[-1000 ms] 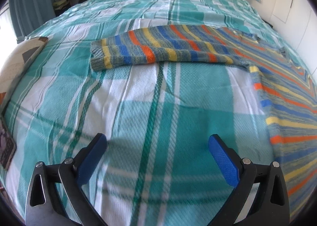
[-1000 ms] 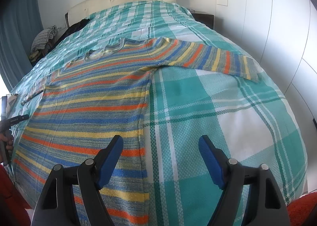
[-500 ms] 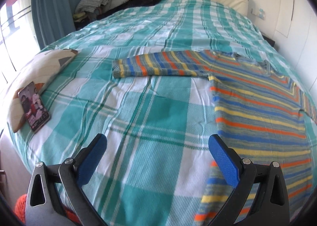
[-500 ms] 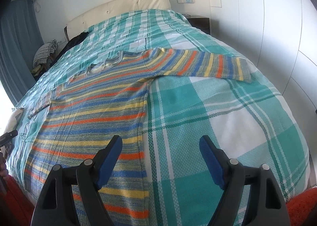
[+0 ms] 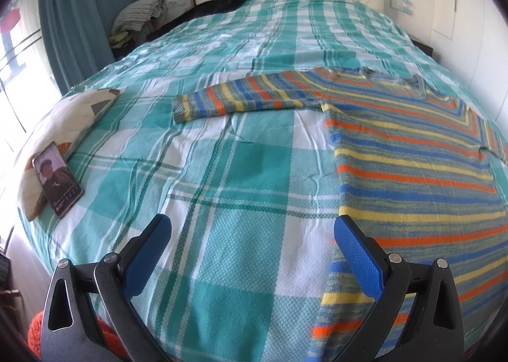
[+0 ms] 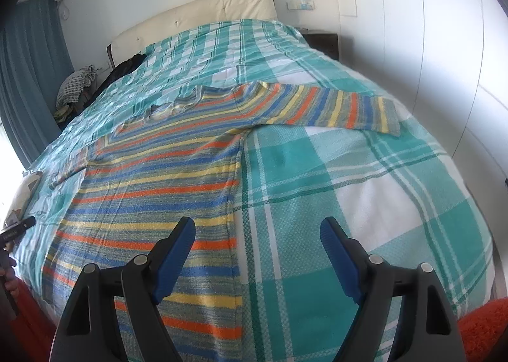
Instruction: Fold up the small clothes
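the striped sweater (image 5: 412, 152) lies flat on the bed (image 5: 241, 178), sleeves spread; the left tool (image 5: 252, 243) and right tool (image 6: 257, 243) hover open at lower frame, gripping nothing.

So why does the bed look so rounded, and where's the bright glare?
Left wrist view: the fisheye lens bulges the bed; the window at far left is blown out. Right wrist view: same bulge, corners black, glare at the left edge, sweater sharp.

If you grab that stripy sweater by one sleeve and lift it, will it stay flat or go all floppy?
Probably floppy: the stripy sweater is soft knit lying limp on the bed cover, so the rest would likely dangle and drag. It looks light, though fuzzy enough to cling to the cover rather than slide. The sleeve may stretch if pulled alone.
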Action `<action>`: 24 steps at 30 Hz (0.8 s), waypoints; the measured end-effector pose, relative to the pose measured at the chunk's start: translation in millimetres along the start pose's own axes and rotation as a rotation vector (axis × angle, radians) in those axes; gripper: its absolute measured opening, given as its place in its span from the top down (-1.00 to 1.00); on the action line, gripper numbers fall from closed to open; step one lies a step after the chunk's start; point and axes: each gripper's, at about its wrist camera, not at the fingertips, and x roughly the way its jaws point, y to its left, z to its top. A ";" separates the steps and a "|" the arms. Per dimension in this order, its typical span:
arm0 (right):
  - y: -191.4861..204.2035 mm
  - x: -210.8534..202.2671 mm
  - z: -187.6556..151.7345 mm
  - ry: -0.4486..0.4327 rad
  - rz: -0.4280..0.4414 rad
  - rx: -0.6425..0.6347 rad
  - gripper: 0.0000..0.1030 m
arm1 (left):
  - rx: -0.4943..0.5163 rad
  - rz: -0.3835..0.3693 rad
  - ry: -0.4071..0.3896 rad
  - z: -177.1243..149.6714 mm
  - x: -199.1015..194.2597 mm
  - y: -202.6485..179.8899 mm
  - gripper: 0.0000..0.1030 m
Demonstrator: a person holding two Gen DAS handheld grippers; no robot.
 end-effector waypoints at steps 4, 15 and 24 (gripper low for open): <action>-30.1 4.2 25.1 0.017 0.094 0.123 -0.56 | -0.008 0.026 -0.049 -3.3 -3.0 8.9 -0.99; -228.2 81.1 108.5 0.075 0.111 0.622 -0.51 | -0.084 -0.010 -0.046 -7.0 8.2 18.8 -0.99; -247.8 148.1 120.1 0.232 0.080 0.575 -0.02 | -0.065 0.009 0.009 -11.2 26.7 9.5 -0.99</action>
